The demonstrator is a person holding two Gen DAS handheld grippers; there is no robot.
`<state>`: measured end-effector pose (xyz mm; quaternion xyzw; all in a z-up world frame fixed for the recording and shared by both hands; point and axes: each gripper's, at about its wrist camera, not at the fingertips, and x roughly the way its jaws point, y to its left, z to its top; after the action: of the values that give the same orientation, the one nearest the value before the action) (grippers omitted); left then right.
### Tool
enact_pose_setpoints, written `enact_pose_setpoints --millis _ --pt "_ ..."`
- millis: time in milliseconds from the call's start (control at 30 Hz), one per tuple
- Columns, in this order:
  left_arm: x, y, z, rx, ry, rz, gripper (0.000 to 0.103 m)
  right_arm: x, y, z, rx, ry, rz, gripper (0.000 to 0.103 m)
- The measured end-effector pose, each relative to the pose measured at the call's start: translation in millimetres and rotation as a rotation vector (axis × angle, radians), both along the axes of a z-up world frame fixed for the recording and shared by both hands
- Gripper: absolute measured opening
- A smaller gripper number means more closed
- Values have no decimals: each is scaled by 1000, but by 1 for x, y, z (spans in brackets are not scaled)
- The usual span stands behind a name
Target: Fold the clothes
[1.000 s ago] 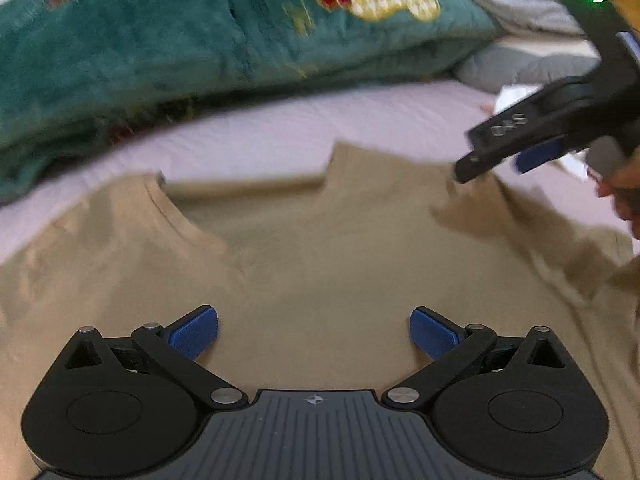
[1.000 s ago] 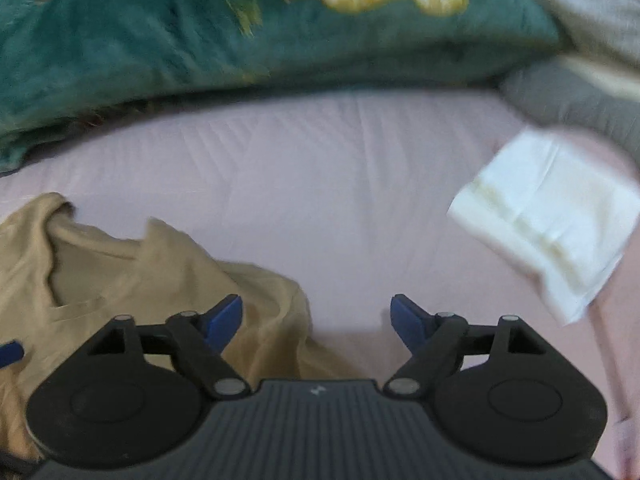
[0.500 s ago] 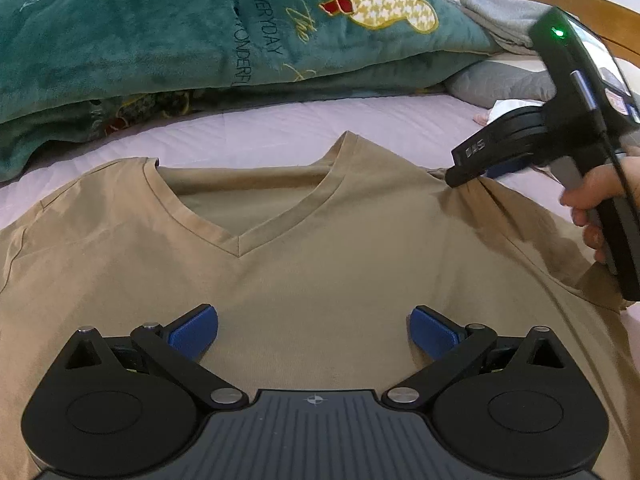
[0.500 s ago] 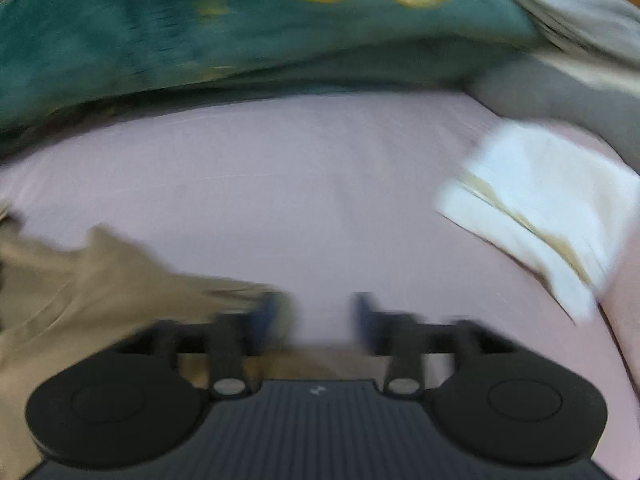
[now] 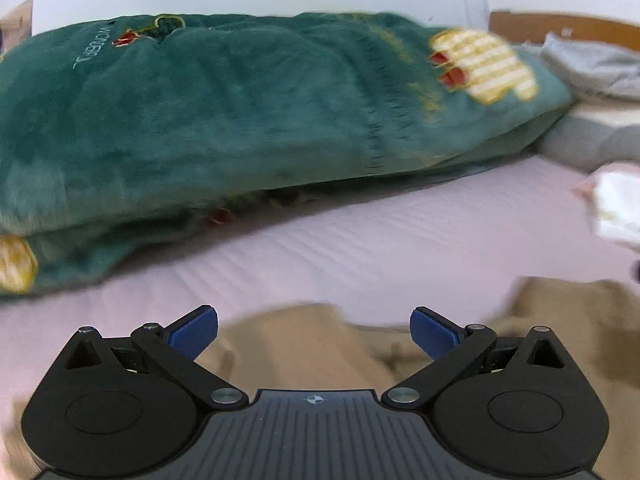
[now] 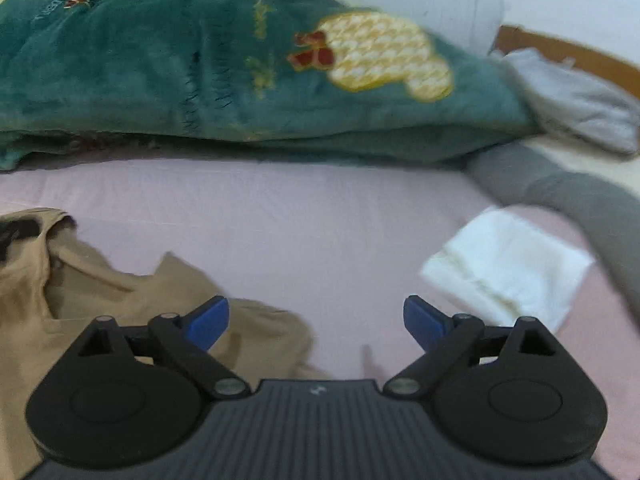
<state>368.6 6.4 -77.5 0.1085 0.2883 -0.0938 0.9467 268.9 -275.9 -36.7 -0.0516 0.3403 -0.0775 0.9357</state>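
Left tongs: jaws standing wide apart, gripping nothing, hovering over the tan shirt. Right tongs: likewise gaping, empty. Shirt lying rumpled on the pink bed sheet, apparently bunched; the view is blurring. Green blanket lying behind.

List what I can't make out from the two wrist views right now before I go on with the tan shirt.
- Tan shirt, left wrist view: smeared by motion blur, and the left gripper body covers its lower part.
- Tan shirt, right wrist view: cut off by the left edge and hidden under the right gripper.
- Lettering on the green blanket: too blurred to read.
- White folded cloth: cut off at the right edge.
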Motion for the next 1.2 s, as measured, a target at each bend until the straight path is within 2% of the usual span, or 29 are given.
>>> enact_pose_setpoints --millis 67,100,200,267,333,433,500,533,600,667,700,733,767,800,900,933,967,1000,1033,1067,1100,1133,1200 --pt "20 -1 -7 79 37 -7 102 16 -7 -7 56 25 2 95" --pt "27 0 -10 85 50 -3 102 26 -12 -10 86 34 -5 95" --pt "45 4 -19 82 97 12 101 55 -27 -16 187 50 -21 94" --pt "53 6 -30 70 145 21 101 74 -31 -24 261 124 4 93" --pt "48 9 -39 47 146 26 101 89 -28 -33 322 209 51 91" --pt "45 14 -41 21 138 1 101 94 0 -45 289 303 148 88" --pt "42 17 -42 4 133 -16 100 91 20 -54 176 333 168 85" --pt "41 18 -43 -5 130 -25 95 90 25 -55 152 322 167 83" --pt "39 21 -44 -22 125 -42 83 88 27 -52 175 307 155 69" --pt "37 16 -42 -18 117 -75 56 88 26 -45 202 306 162 31" --pt "37 15 -41 -10 110 -80 51 88 27 -44 201 309 172 24" --pt "37 14 -41 -1 103 -83 37 88 29 -42 199 311 182 17" --pt "36 14 -39 11 92 -72 15 87 31 -41 196 314 193 16" --pt "34 16 -38 22 71 -56 9 84 32 -38 162 296 200 16" --pt "28 20 -36 69 -10 -16 7 63 58 -28 -108 81 219 10" --pt "27 18 -37 110 -29 -9 7 56 66 -26 -224 -13 195 1" --pt "27 16 -39 154 -46 -4 7 49 73 -25 -342 -109 167 1" --pt "30 14 -43 196 -11 -11 7 51 70 -26 -351 -111 170 1" --pt "31 10 -48 238 7 -18 8 62 61 -33 -290 -11 165 1" --pt "30 7 -47 273 -3 -9 12 66 52 -38 -233 47 143 1" --pt "30 4 -43 281 1 8 14 63 46 -38 -192 50 123 2" --pt "29 4 -35 264 -3 30 19 58 39 -37 -154 48 103 5" --pt "23 8 -14 219 -51 36 20 44 29 -30 -40 80 97 15"
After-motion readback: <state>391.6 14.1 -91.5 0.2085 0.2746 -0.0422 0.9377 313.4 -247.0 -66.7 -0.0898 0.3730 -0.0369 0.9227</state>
